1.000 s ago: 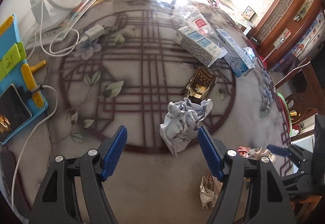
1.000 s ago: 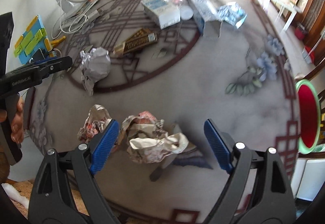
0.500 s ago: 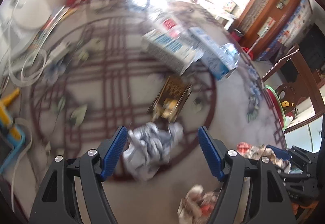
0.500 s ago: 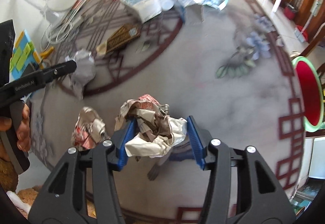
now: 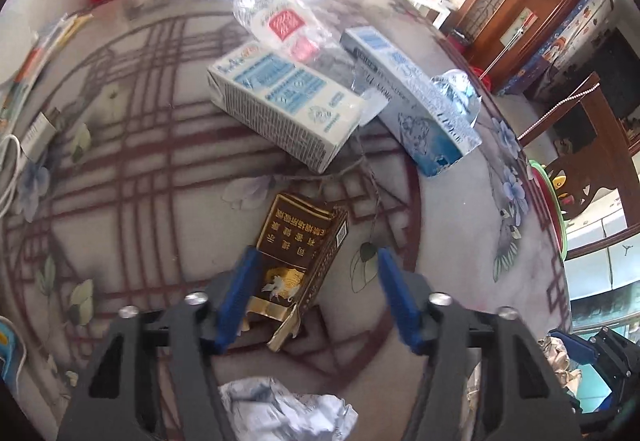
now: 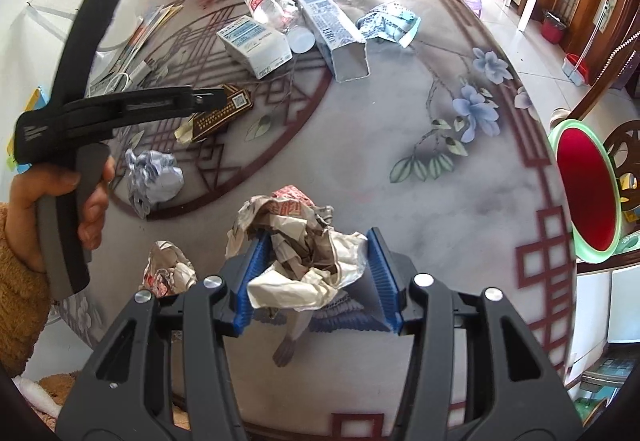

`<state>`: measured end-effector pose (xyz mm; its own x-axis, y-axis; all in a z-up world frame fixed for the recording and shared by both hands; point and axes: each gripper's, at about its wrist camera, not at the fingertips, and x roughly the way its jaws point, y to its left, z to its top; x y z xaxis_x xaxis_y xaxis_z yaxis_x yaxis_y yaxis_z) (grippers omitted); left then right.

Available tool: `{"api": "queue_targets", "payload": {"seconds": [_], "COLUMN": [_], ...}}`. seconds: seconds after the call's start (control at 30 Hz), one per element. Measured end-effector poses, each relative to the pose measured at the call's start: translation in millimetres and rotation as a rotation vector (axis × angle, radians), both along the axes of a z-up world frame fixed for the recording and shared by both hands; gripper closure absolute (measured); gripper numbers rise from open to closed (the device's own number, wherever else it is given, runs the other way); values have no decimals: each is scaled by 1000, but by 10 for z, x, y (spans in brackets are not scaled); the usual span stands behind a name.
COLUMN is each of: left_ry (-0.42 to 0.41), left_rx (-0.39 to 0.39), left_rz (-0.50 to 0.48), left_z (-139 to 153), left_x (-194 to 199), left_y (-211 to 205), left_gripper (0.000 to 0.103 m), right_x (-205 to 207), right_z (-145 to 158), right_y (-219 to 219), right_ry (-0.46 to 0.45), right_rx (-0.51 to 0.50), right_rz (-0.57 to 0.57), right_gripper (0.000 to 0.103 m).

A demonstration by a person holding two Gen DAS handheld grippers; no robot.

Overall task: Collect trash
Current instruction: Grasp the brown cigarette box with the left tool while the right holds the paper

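Note:
A brown and gold cigarette box (image 5: 300, 261) lies on the patterned table, and my left gripper (image 5: 316, 253) straddles it. Its jaws are closing; the left pad is at the box's edge and the right pad stands apart from it. In the right wrist view the left gripper (image 6: 216, 97) hangs over the same box (image 6: 228, 113). My right gripper (image 6: 318, 235) is shut on a crumpled newspaper ball (image 6: 304, 253) near the table's front edge. A white crumpled paper ball (image 6: 154, 177) and a small crumpled wrapper (image 6: 168, 269) lie loose on the left.
Farther back lie a white-blue carton (image 5: 280, 109), a long blue box (image 5: 408, 101), a clear plastic bottle (image 5: 280, 21) and a blue crumpled bag (image 6: 388, 23). A red bin with a green rim (image 6: 554, 137) stands off the table's right edge. Cables and papers crowd the far left.
My left gripper has left the white paper ball, moved forward over the brown box and narrowed its jaws. My right gripper has shut on the newspaper ball.

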<state>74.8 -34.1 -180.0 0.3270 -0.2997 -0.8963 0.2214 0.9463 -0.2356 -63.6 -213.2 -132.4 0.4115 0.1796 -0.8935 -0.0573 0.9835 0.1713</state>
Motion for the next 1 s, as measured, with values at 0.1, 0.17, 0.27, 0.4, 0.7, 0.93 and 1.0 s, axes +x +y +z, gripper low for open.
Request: {"api": "queue_targets", "payload": {"seconds": [0.1, 0.17, 0.27, 0.4, 0.7, 0.93, 1.0], "left_ry": [6, 11, 1, -28, -40, -3, 18], "left_rx": [-13, -30, -42, -59, -14, 86, 87], "left_rz": [25, 48, 80, 105, 55, 77, 84], "left_z": [-11, -8, 41, 141, 166, -1, -63], "left_x": [0, -6, -39, -98, -125, -124, -121], "left_y": [51, 106, 194, 289, 216, 371, 430], "left_gripper": [74, 89, 102, 102, 47, 44, 47], "right_x": [31, 51, 99, 156, 221, 190, 179], "right_z": [11, 12, 7, 40, 47, 42, 37], "right_y": [-13, -8, 19, 64, 100, 8, -18], "right_ry": [-1, 2, 4, -13, -20, -19, -17], "right_rx": [-2, 1, 4, -3, -7, 3, 5], "right_rz": [0, 4, 17, 30, 47, 12, 2], "right_gripper": [55, 55, 55, 55, 55, 54, 54]}}
